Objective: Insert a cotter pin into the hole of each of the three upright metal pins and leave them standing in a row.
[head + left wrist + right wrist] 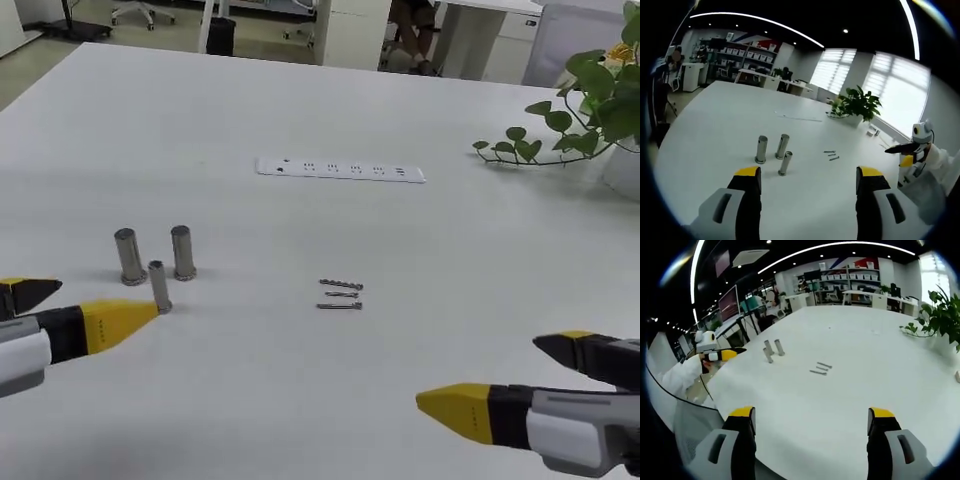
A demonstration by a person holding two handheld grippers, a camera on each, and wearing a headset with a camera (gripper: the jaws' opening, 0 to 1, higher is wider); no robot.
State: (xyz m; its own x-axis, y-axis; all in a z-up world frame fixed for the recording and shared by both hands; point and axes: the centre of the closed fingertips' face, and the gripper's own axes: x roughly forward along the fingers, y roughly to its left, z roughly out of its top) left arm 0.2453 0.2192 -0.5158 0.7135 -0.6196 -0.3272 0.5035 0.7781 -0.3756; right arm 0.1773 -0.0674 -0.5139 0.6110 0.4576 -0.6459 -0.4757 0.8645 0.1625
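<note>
Nearest you is the right gripper (478,373), low over the white table (450,250). It is well on your side of the power strip (340,170) and off to its right, and its jaws are spread wide with nothing between them. The left gripper (107,298) is also on your side of the strip, far to its left. Its jaws are likewise spread and empty, with one yellow tip just beside the nearest metal pin.

The three cotter pins (341,294) lie flat and side by side, straight out from the strip towards you. The three metal pins (182,252) stand upright in a loose cluster, not a row, nearer you than the strip and to its left, well apart from the cotter pins.

Expect the cotter pins to be light, thin and springy, and awkward to pinch off a smooth top. Take one by its head end and leave the legs free; which end that is looks too small to tell. The metal pins look stiff, smooth and easily toppled, so brace one low on its shank.

You hold both grippers nearly level, tips pointing inward across the table.
</note>
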